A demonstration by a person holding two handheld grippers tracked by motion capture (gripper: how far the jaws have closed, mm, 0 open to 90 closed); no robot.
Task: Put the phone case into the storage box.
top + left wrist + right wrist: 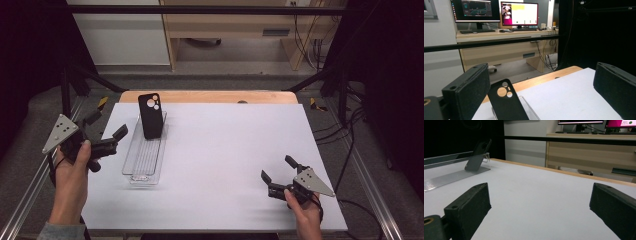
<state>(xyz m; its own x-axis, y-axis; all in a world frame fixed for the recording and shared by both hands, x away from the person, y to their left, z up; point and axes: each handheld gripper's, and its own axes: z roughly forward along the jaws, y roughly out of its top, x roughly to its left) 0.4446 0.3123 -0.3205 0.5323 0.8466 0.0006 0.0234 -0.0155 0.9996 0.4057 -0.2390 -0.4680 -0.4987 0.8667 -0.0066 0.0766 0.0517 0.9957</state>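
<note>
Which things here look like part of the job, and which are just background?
Likely part of the job:
black phone case, leaning in the clear tray
left gripper, open
right gripper, open

Just background:
monitors and keyboard on the wooden desk

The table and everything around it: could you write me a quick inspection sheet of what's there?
Surface: white sheet over a wooden table.
Job's things: black phone case leaning upright at the far end of a clear tray.
Clutter: nothing seen.
Grippers: left gripper open beside the tray, right gripper open, both hand-held and holding nothing.
Cables: one trails from the right gripper; more hang under the desk.
Surroundings: desk, two monitors, black frame bars.
</note>
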